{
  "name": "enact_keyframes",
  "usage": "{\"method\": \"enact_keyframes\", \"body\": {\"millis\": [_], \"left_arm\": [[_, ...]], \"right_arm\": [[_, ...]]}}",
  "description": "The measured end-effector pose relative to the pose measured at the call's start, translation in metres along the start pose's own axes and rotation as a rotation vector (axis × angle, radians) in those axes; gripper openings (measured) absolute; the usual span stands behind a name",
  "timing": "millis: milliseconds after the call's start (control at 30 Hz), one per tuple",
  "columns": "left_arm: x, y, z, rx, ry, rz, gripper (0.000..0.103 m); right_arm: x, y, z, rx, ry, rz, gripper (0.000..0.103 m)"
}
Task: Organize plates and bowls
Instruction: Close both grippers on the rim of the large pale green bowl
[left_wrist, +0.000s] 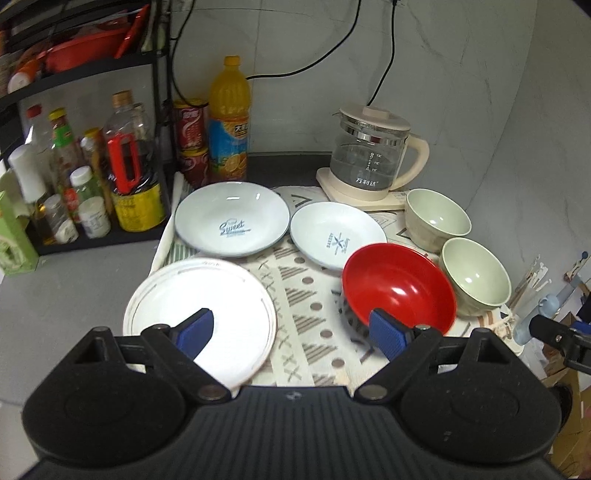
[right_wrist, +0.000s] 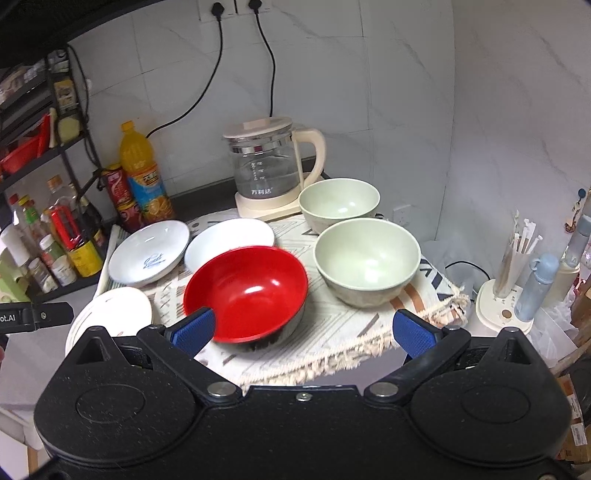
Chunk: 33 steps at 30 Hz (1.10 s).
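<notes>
From the left wrist view, my own left hand-held gripper (left_wrist: 291, 334) covers the near edge of the white round plate with a thin brown rim line (left_wrist: 201, 314), and its right blue pad (left_wrist: 388, 338) overlaps the near rim of the glossy red bowl with a dark patterned outside (left_wrist: 399, 291). Whether that pad touches the rim I cannot tell. In the right wrist view the small white plate with a blue crossed mark (right_wrist: 231, 240) is half hidden behind the red bowl, and its mark does not show there. The brown-rimmed plate is cut off by the right hand-held gripper (right_wrist: 304, 332) body on that side.

Both hand-held grippers have their jaws spread wide apart, holding nothing.

All the dishes sit right way up on the cream patterned cloth with a fringed edge (left_wrist: 306, 306) over the grey worktop (left_wrist: 74, 288). The wide pale-blue plate printed "Sweet" (left_wrist: 232, 218) lies at the back left with its lettering facing me. The small white plate is just to its right, its mark turned sideways. Two pale green round bowls (right_wrist: 367, 258) (right_wrist: 339, 201) stand one behind the other on the right, the farther one just beside the glass kettle with a cream handle and base (right_wrist: 273, 170).
</notes>
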<state>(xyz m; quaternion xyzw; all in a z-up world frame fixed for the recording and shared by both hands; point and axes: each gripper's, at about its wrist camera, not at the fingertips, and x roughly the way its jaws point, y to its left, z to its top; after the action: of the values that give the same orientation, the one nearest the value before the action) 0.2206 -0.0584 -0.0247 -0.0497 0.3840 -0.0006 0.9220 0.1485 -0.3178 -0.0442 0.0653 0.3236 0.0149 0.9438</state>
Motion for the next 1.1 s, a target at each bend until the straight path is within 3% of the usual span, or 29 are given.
{"method": "enact_keyframes", "body": {"millis": [133,600,933,1100], "left_arm": [[0.018,-0.002,0.015,0.01,0.004,-0.012,0.09],[0.085,-0.001,0.05,0.014,0.125,-0.029,0.09],[0.12,-0.044,0.067,0.079,0.149,-0.089,0.089],[0.139,-0.073,0.075,0.094,0.172,-0.125,0.088]], "right_arm": [[0.018,0.0,0.011,0.002,0.006,-0.025,0.103],[0.072,-0.015,0.033,0.125,0.105,-0.105,0.103],[0.101,-0.05,0.041,0.213,0.15,-0.109,0.102],[0.12,-0.072,0.047,0.248,0.186,-0.101,0.097]]}}
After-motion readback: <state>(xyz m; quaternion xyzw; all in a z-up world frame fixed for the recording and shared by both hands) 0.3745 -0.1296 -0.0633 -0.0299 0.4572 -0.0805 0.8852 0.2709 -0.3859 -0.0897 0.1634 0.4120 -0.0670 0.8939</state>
